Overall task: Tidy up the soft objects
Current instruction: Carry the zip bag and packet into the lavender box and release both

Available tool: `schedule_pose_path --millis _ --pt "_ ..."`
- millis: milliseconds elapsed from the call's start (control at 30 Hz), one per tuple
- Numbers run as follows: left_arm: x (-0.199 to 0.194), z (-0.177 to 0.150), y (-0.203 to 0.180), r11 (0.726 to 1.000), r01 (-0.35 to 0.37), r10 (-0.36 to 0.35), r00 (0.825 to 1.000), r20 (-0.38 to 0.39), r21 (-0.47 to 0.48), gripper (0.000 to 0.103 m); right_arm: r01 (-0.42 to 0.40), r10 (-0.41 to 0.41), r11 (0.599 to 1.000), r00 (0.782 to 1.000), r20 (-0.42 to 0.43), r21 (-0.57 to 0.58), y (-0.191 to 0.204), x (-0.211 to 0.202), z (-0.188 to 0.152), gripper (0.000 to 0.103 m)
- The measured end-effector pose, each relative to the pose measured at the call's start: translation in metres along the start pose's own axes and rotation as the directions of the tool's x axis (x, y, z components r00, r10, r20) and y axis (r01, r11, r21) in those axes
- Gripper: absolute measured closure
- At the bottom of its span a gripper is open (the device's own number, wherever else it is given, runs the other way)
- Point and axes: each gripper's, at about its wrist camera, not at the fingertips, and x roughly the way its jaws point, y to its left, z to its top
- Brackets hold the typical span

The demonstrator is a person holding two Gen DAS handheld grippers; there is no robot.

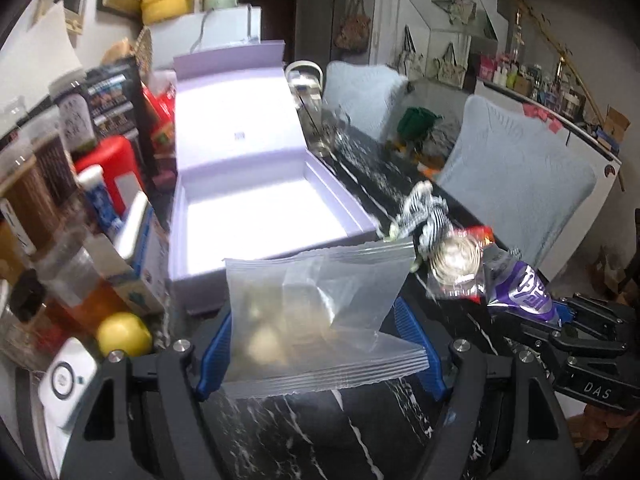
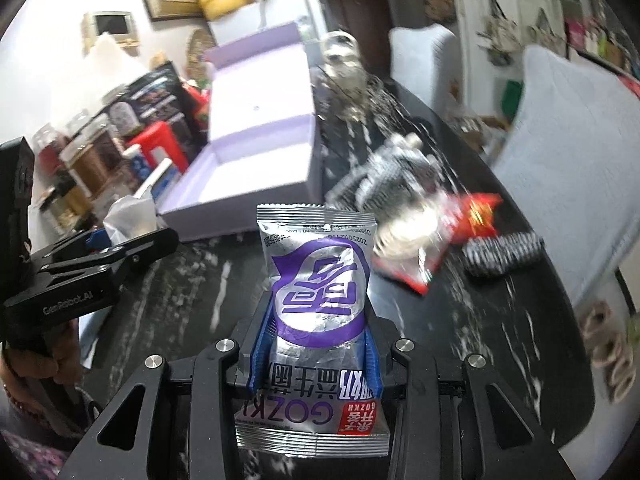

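A clear zip bag hangs above the black marble table, my left gripper shut on it by its blue pads. Just beyond it lies an open lavender box, its inside bare. My right gripper is shut on a silver and purple snack packet, held upright over the table. From the left wrist that packet and the right gripper show at the right. A zebra-striped cloth and a red and clear snack pack lie right of the box.
Left of the box crowd jars, a red container, a lemon and a white device. A second striped piece lies near the table's right edge. Pale blue chairs stand behind the table. Glassware sits beside the box lid.
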Motion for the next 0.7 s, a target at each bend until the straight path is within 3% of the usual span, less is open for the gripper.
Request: schedule_pose_path --millis 700 --pt "-0.018 0.072 0.018 0.999 -0.041 0.041 0.981 0.187 0.000 0.027 -0.100 0.135 0.975 0.976 0.173 -0.196 0.049 -0.001 0.103 0.065"
